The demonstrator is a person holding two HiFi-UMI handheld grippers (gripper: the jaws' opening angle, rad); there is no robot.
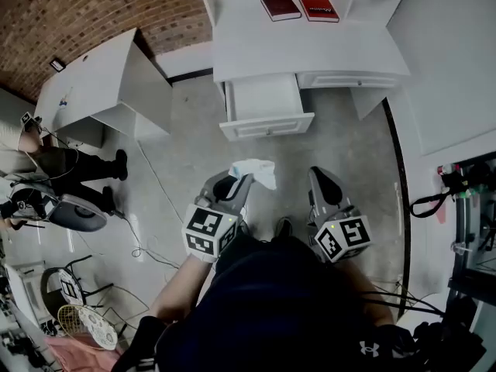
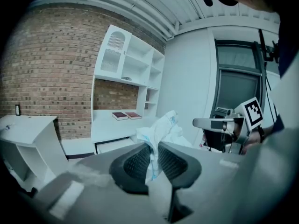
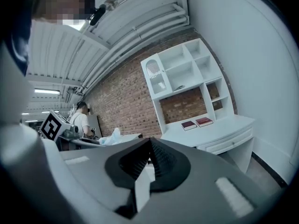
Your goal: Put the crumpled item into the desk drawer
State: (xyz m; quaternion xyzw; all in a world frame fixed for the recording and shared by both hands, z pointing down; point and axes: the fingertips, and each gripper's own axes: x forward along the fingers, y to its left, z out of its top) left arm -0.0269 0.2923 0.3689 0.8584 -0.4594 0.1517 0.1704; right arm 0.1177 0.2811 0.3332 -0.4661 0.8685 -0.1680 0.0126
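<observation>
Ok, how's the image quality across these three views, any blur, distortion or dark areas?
Head view: evenly lit and sharp, though fisheye bows the desk and open drawer. Left gripper view: black corners, the left tool blurred up close, the crumpled item it grips fairly crisp. Right gripper view: dark rim, curved ceiling lines, the right tool soft.

A brick wall (image 1: pixel 70 14) backs white shelving (image 2: pixel 126 59) and a white side table (image 1: pixel 85 80) on grey floor (image 1: pixel 186 146).
</observation>
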